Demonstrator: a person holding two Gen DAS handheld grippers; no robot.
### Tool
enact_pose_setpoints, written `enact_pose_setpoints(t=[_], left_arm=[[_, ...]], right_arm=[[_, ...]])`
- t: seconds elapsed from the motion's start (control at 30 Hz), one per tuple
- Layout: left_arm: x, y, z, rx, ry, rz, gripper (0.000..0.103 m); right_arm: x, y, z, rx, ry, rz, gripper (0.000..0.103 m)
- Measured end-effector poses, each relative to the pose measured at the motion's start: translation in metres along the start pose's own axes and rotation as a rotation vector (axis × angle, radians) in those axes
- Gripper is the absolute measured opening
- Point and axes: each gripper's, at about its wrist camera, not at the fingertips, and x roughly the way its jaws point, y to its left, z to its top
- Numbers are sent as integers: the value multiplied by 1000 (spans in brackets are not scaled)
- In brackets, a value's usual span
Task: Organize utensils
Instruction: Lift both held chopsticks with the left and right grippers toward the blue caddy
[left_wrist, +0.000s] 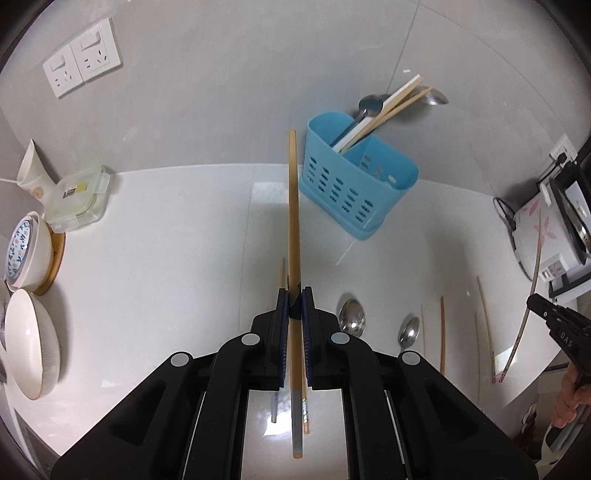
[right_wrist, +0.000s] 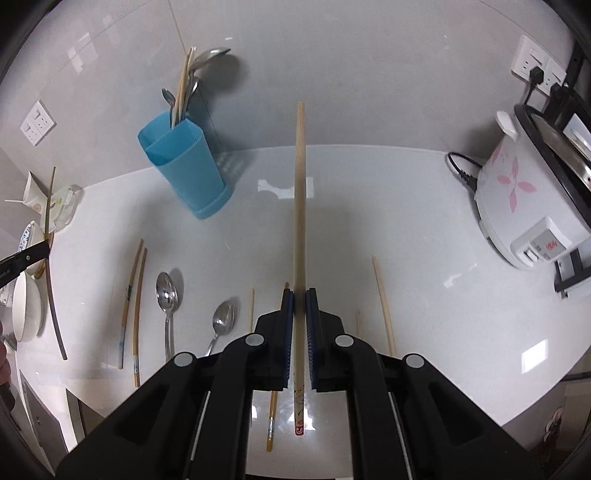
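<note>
Grippers first, nearest the cams: left gripper (left_wrist: 295, 295) is clenched on a brown chopstick (left_wrist: 293, 206), pads pinching it low on the shaft so most of its length sticks out fwd. Right gripper (right_wrist: 300, 297) is likewise clamped on a pale chopstick (right_wrist: 300, 192), printed end hanging back btwn the fingers.

Below them, on the white counter (right_wrist: 424, 240), loose pieces wait: two spoons (right_wrist: 168, 295) side by side, a pair of chopsticks (right_wrist: 138, 295) left of those, more single sticks lying either side of the right gripper.

Farther back, near the wall, stands the blue caddy (left_wrist: 354, 184), w/ two compartments. The rear one already has spoons and chopsticks leaning out; the front one looks empty from the left cam.

My read: step in hand is carry-and-drop, both sticks go to the caddy. To do it well:
- keep grip tight till the tip is inside the rim; a long overhang means the stick can pivot in the pads.
- tilt each stick near upright before lowering, tip first.
- aim for the rear compartment w/ the other chopsticks, and approach clear of the handles leaning out, or they'll get knocked.
- go one hand at a time; the mouth is narrow, two grippers would crowd it.
- caddy is light plastic, so avoid pushing on its wall or it may slide or tip.
</note>
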Motion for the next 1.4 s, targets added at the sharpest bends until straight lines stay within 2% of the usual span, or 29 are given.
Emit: enact_pose_setpoints(t=[0.37, 0.63, 0.77, 0.93, 1.17, 1.4], left_arm=[[-19, -35, 27, -81, -141, 23, 6], [-23, -63, 48, -120, -229, -12, 6], [-27, -77, 64, -106, -285, -24, 6], [-22, -91, 90, -64, -345, -83, 6], [-11, -104, 112, -24, -524, -99, 6], [12, -99, 127, -36, -576, -143, 6]], right_arm=[[-2, -16, 38, -80, -75, 76, 6], [-11, -22, 64, -141, -150, 114, 6], [-15, -21, 78, -154, -193, 132, 6], [-13, -9, 101, -172, -236, 144, 6], [-7, 8, 132, -184, -269, 150, 6], [0, 20, 151, -196, -305, 177, 6]])
